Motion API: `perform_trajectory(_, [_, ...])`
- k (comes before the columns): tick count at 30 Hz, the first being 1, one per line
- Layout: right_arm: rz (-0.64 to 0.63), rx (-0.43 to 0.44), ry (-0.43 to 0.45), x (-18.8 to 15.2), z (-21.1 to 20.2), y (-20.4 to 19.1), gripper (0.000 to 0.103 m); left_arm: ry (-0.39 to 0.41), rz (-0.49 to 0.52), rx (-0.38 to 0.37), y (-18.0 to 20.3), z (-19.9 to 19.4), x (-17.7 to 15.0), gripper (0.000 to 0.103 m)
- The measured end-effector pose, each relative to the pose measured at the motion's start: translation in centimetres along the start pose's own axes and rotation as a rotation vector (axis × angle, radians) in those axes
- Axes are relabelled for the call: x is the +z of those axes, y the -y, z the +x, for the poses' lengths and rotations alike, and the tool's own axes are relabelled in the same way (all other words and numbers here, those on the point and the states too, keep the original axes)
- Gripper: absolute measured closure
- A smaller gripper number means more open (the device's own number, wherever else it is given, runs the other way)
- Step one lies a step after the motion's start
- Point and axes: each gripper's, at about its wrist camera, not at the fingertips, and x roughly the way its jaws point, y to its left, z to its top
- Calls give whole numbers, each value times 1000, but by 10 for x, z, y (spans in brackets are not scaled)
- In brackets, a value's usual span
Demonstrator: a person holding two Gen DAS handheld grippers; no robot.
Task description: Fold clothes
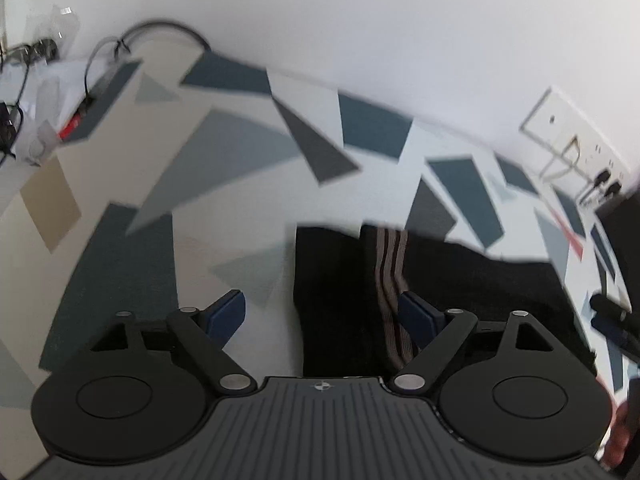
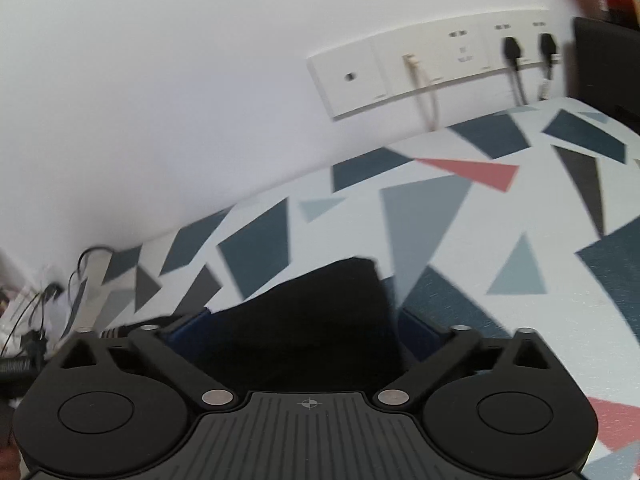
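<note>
A black garment (image 1: pixel 460 292) with a band of red and pale stripes (image 1: pixel 390 280) lies flat on the patterned tablecloth (image 1: pixel 224 148). My left gripper (image 1: pixel 320 314) hovers over its left end, open wide; the left fingertip (image 1: pixel 226 312) is over bare cloth and the right fingertip (image 1: pixel 416 316) over the stripes. In the right wrist view, a corner of the black garment (image 2: pixel 320 312) lies between the widely spread fingers of my right gripper (image 2: pixel 300 330), which is open. Nothing is gripped by either one.
A white wall runs along the table's far edge, with a socket panel (image 2: pixel 432 64) holding two black plugs (image 2: pixel 512 48). Cables and clear plastic clutter (image 1: pixel 40 80) sit at the far left corner. A dark object (image 2: pixel 600 64) stands at the right.
</note>
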Motion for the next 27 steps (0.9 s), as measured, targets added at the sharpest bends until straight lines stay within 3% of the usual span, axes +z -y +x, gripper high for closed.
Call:
perform_trajectory(2, [6,-29,-22,1,5,7,4,-24,-11,-42,2,4,-1,18])
perform_trajectory(4, [17,-53,-51,0,12,12,4,-45,12,-49,9,11,-1,11])
perform_trajectory(8, [-53,-82,-103,-5,25,8,1,-63,94,3,29,23,1,0])
perform_trajectory(13, [-166,-118,-154,-11,39,-5,1,-99,204,110,50,35,0,0])
perform_trajectory(18, [-197,-143,-144,-13,44,-11,1,-78,210,142,53,36,-4,0])
perform_trajectory(24, [-178,-130,-103,-15,41,-7,1,-20,232,131,51,32,-13,0])
perform_trajectory(27, [-171,-118,-96,-15,40,-5,1,-40,247,119,49,31,-11,0])
